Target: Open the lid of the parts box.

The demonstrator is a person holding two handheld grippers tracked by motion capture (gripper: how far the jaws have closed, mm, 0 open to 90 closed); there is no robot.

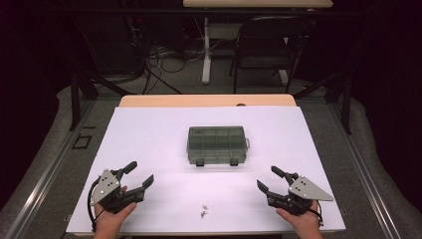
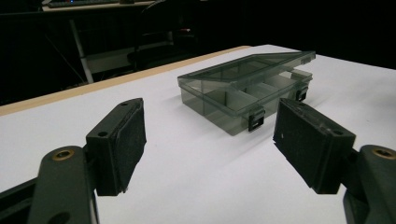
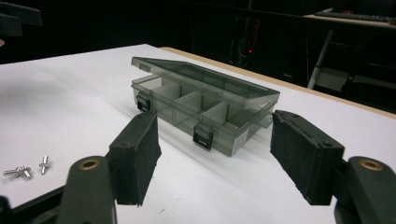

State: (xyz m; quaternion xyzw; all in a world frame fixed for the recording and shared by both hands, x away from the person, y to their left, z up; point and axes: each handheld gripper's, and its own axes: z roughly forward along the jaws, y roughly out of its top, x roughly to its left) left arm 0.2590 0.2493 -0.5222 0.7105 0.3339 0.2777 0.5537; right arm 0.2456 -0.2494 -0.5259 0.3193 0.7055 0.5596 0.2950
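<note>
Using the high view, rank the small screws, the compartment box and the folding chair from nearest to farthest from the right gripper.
1. Small screws: on the white sheet, to the left of the right gripper, near the table's front edge.
2. Compartment box: at the table's middle, lid shut.
3. Folding chair: on the floor beyond the table's far edge.

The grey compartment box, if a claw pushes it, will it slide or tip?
The grey compartment box would probably slide, since it sits low and flat on the smooth white table. It looks like stiff, light plastic. Its lid appears unlatched and may lift.

Black tongs (image 1: 133, 175), grey triangular plates (image 1: 104, 183)
</note>
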